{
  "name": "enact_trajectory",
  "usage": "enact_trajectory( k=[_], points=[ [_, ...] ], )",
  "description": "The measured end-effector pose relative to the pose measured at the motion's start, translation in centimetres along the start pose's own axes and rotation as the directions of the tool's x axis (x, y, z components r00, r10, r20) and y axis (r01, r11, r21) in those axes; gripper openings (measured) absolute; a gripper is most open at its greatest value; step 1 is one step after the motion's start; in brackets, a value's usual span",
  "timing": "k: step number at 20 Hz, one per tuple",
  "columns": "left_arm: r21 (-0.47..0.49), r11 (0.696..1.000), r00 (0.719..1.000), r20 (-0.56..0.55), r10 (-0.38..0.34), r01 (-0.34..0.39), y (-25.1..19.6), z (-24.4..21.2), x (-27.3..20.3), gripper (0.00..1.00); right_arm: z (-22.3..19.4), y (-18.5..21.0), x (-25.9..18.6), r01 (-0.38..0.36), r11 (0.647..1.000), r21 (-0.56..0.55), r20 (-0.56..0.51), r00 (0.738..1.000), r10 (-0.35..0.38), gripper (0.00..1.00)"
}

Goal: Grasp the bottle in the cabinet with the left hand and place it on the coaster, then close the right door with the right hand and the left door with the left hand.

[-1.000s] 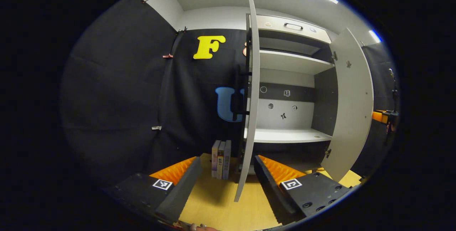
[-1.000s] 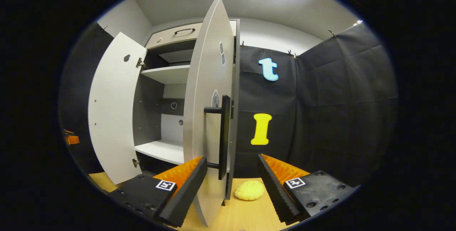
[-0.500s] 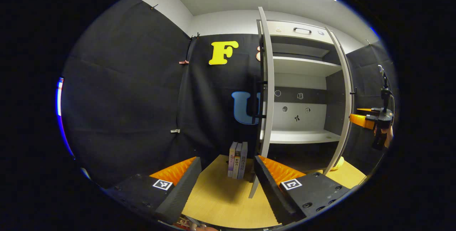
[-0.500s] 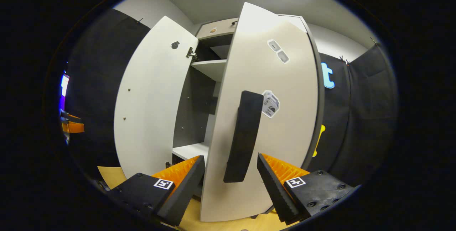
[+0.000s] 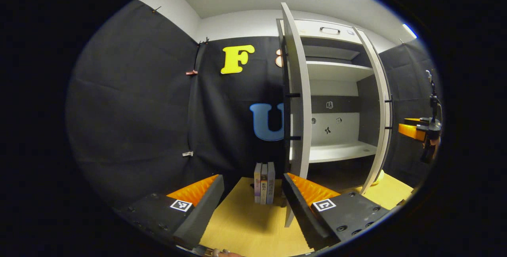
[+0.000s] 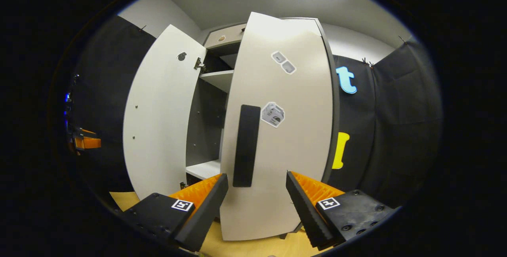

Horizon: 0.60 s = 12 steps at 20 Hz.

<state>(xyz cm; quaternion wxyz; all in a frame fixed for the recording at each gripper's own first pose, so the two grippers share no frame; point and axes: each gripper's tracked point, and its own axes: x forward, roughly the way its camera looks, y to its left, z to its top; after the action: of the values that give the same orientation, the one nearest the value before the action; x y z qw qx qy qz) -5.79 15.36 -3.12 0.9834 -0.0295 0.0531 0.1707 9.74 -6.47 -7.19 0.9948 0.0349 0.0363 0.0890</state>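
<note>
The white cabinet [image 5: 336, 152] stands on the wooden table with bare shelves. In the left gripper view its left door [image 5: 303, 102] shows nearly edge-on, wide open, just beyond my open left gripper [image 5: 251, 205]. The right door [image 5: 382, 106] is swung partway in. In the right gripper view that right door [image 6: 285, 138] faces me, and its black handle [image 6: 245, 146] hangs just above the gap of my open right gripper [image 6: 255, 205]. I cannot tell whether the fingers touch the door. The left door [image 6: 158, 114] stands open behind it.
Three books [image 5: 264, 183] stand upright on the table [image 5: 245, 229] left of the cabinet. A yellow lump [image 5: 379, 177] lies by the right door's foot. The right gripper [image 5: 420, 130] shows far right in the left gripper view, and the left gripper [image 6: 85, 142] far left in the right gripper view.
The right door has swung from wide open to partway shut, and my right gripper now faces its front. The left gripper's view shifted slightly; the left door stays open.
</note>
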Motion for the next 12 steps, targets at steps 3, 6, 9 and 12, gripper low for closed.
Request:
enact_trajectory(
  k=[3,6,9,12],
  points=[
    [-0.007,0.997,0.997,0.021,-0.076,0.077,-1.0,1.4,3.7,0.95,-0.4,-2.0,-2.3,0.077,0.997,-0.009,-0.025,0.997,-0.077,0.98],
    [-0.017,0.989,0.988,0.047,-0.148,0.149,-3.1,2.3,6.4,0.95,-0.6,-3.8,-4.7,0.157,0.987,-0.018,-0.044,0.986,-0.158,0.98],
    [0.006,0.984,0.982,0.052,-0.18,0.18,-3.4,2.2,7.8,0.93,-0.7,-5.2,-6.3,0.211,0.977,-0.026,-0.051,0.976,-0.212,0.98],
    [-0.044,0.969,0.969,0.054,-0.241,0.243,-4.3,2.1,7.9,0.92,-1.2,-5.4,-6.4,0.224,0.974,-0.029,-0.073,0.971,-0.226,0.98]
  ],
)
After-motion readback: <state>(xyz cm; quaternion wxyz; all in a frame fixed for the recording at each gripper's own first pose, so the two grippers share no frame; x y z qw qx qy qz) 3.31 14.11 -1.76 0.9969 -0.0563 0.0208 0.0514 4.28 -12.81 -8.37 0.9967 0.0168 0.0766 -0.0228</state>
